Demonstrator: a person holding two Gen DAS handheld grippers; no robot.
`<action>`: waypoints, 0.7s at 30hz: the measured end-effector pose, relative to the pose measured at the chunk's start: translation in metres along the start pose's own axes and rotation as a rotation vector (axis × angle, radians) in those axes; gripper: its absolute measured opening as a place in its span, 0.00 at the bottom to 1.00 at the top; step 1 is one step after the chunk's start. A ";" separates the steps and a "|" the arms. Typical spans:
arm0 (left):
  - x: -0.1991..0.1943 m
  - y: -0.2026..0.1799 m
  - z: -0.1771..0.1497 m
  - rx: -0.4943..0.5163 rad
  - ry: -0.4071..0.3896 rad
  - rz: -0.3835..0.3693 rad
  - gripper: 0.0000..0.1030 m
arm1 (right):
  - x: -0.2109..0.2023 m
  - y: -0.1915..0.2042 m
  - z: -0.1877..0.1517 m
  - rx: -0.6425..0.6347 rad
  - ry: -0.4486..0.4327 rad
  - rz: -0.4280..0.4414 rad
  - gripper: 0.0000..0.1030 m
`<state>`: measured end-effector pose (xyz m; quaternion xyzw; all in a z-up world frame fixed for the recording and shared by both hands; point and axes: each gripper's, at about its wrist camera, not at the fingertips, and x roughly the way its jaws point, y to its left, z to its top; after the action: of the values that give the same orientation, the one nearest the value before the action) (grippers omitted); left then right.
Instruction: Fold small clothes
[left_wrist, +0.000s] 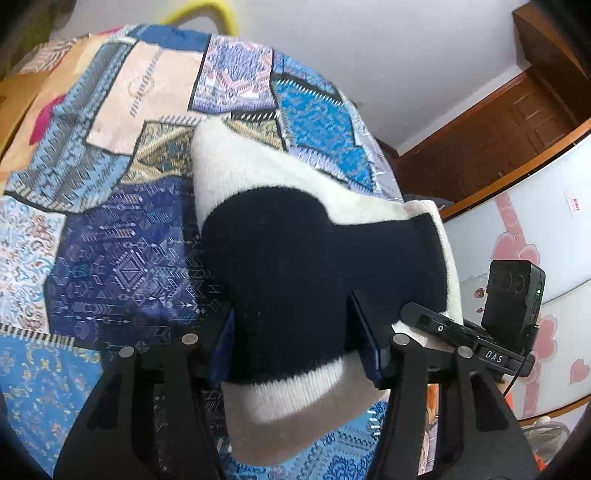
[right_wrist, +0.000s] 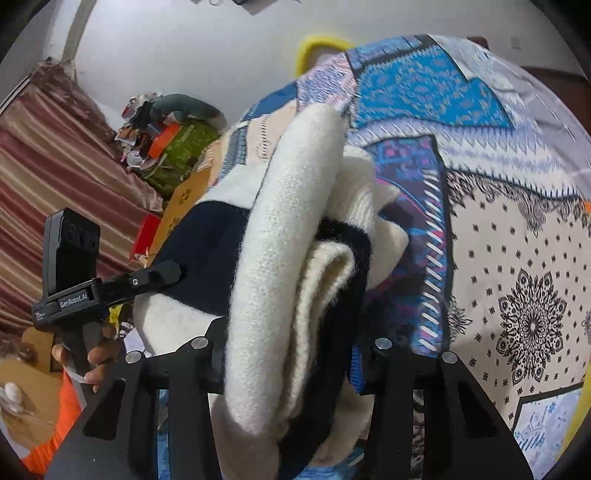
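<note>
A fuzzy black-and-white garment (left_wrist: 280, 240) hangs bunched over a patchwork quilt (left_wrist: 110, 258) on the bed. My left gripper (left_wrist: 295, 343) is shut on its black part, just above a white ribbed hem, with the blue pads (left_wrist: 225, 343) pressing in from both sides. In the right wrist view the same garment (right_wrist: 266, 221) shows as thick folded cream and black layers, and my right gripper (right_wrist: 288, 362) is shut on them. The two grippers hold it side by side: the right one's finger (left_wrist: 424, 317) shows at the cloth's right edge, the left one's (right_wrist: 159, 273) at its left.
The quilt (right_wrist: 517, 258) spreads wide beyond the garment. A wooden door (left_wrist: 498, 140) and a white wardrobe with pink hearts (left_wrist: 535, 240) stand to the right. On the left are a striped curtain (right_wrist: 55, 166), a clutter pile (right_wrist: 166, 140), a cardboard box (right_wrist: 181, 206) and a hand (right_wrist: 96, 358).
</note>
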<state>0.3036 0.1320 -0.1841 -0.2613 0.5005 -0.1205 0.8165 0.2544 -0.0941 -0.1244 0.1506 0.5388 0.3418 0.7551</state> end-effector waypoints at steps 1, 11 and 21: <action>-0.007 -0.001 -0.002 0.005 -0.012 0.000 0.54 | -0.002 0.006 0.001 -0.010 -0.004 0.004 0.40; -0.062 0.010 -0.014 0.036 -0.097 0.010 0.46 | 0.006 0.048 0.006 -0.093 -0.011 0.028 0.39; -0.039 0.037 -0.020 0.011 -0.030 0.163 0.61 | 0.028 0.043 -0.005 -0.089 0.037 -0.017 0.39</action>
<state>0.2651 0.1745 -0.1822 -0.2169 0.5073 -0.0526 0.8324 0.2400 -0.0449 -0.1207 0.1059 0.5380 0.3618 0.7539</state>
